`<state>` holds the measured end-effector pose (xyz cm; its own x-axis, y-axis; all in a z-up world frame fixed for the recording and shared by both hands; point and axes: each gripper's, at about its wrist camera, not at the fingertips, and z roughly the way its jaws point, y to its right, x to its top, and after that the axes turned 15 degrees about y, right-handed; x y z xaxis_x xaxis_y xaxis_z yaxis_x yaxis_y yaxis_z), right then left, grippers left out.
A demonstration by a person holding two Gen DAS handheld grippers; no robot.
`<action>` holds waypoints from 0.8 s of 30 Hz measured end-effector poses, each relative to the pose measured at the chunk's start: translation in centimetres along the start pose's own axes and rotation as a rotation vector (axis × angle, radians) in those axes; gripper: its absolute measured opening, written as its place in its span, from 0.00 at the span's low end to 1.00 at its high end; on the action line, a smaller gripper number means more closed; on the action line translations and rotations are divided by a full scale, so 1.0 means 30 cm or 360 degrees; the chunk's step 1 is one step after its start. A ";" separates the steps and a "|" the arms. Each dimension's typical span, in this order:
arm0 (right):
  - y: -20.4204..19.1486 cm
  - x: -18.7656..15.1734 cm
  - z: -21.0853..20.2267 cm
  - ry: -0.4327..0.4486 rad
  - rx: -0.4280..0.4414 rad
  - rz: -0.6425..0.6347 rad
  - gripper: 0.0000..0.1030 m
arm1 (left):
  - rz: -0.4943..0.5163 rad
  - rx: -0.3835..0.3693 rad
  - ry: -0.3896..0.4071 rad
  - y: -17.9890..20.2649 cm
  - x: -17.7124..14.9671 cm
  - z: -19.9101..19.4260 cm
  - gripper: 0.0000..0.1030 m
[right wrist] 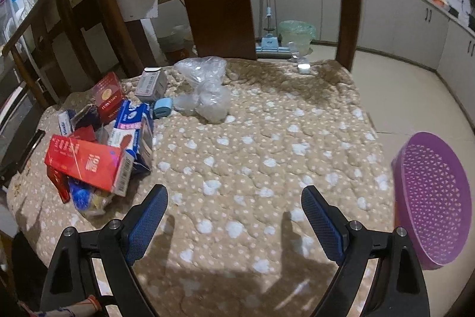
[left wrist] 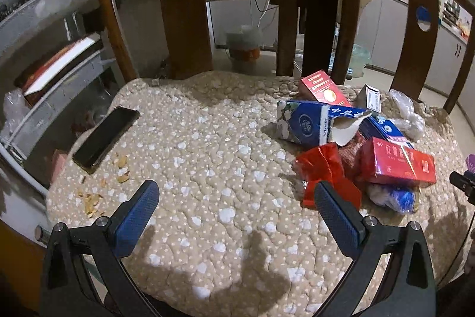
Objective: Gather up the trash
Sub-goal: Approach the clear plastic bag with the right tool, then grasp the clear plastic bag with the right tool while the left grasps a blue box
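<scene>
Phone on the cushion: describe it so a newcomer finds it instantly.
Start at the beige quilted cushion with white spots. The trash pile of red and blue boxes sits on one side; go to the opposite edge, by scattered crumbs. The phone lies flat there, alone: a plain black slab, dark screen, no print.

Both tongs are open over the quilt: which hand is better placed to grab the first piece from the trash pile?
Left, probably. Its tongs sit open with one fingertip right at the red wrapper on the pile's near edge. The right tongs face bare quilt, the pile off to their side.
</scene>
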<state>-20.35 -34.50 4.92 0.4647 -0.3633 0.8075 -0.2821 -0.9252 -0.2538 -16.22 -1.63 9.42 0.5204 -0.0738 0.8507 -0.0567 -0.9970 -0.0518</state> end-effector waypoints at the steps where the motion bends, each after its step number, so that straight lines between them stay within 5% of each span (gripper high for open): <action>1: -0.004 0.008 0.009 -0.0008 0.0010 0.0008 0.91 | -0.0028 -0.0019 -0.0012 -0.007 0.007 0.014 1.00; 12: -0.103 0.154 0.141 -0.0024 0.0267 0.0096 0.91 | -0.0337 -0.0340 -0.0153 0.022 0.151 0.217 1.00; 20: -0.118 0.222 0.303 -0.0036 0.0106 -0.0016 0.91 | -0.0367 -0.0429 -0.0324 0.095 0.170 0.402 1.00; 24: -0.115 0.227 0.394 -0.0158 0.0008 -0.0017 0.85 | -0.0360 -0.0466 -0.0417 0.133 0.150 0.472 1.00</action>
<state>-6.30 -35.09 5.00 0.5487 -0.3620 0.7535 -0.2723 -0.9296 -0.2483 -2.03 -6.25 5.63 0.7434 0.1049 0.6606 -0.1358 -0.9434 0.3027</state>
